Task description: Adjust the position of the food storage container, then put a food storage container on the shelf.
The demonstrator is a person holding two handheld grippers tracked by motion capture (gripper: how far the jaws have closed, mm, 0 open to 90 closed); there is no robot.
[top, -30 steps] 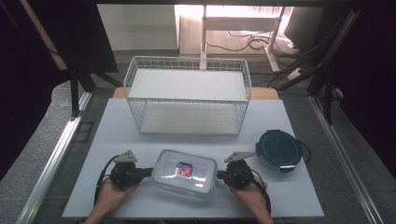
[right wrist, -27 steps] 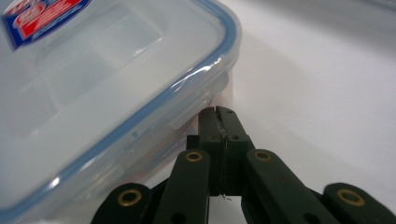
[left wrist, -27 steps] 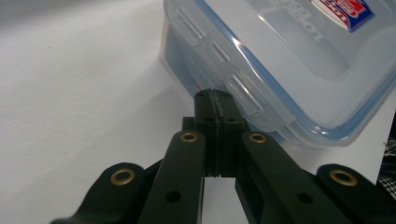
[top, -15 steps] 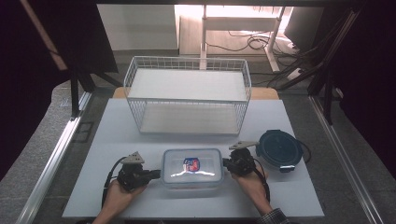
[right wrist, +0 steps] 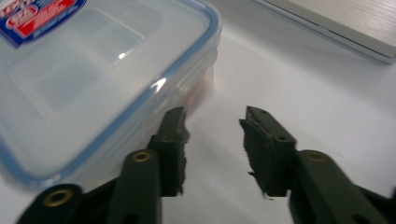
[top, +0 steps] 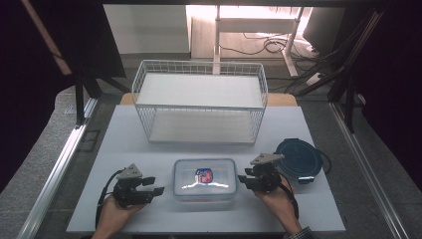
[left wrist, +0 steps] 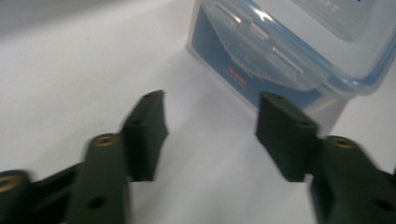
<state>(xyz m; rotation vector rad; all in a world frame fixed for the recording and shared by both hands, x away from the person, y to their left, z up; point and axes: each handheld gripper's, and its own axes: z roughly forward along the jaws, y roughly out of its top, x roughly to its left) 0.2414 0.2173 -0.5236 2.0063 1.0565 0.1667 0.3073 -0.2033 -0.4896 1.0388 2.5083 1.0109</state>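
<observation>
Container (top: 204,179): clear, rectangular, blue-rimmed lid with a red-blue sticker.

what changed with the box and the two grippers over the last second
Both grippers let go of the clear lidded box: the jaws have just been opening and now stand apart with nothing between them. The left gripper has drawn back to the left, leaving a gap; the right gripper sits just off the box's right end. The box was squared up. The wire basket and round dark container stayed put.
</observation>
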